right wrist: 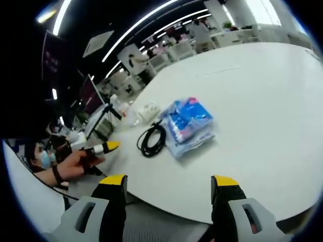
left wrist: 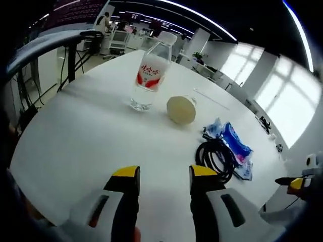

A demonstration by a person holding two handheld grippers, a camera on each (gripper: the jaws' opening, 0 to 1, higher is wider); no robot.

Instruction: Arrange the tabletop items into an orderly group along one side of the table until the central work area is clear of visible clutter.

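Yellow-tipped jaws of the left gripper (left wrist: 164, 174) stand parted over bare white table (left wrist: 81, 146), holding nothing. Ahead and to the right of them lies a coiled black cable (left wrist: 217, 157), and touching its far side a blue and white plastic packet (left wrist: 235, 146). Farther on, nearly straight ahead, a pale round object (left wrist: 181, 110) rests on the tabletop, with a clear water bottle (left wrist: 149, 76) bearing a red and white label standing upright just beside it to the left. At the right edge of the left gripper view the tip of the other gripper pokes in.

In the right gripper view, the right gripper (right wrist: 169, 181) has its jaws spread wide and empty, hanging at the table's near edge. Beyond them, between the jaws, the packet (right wrist: 189, 123) lies flat with the cable (right wrist: 151, 140) against its left side. Left of that, a person's hand (right wrist: 75, 164) holds the left gripper (right wrist: 103, 147) near the table edge.
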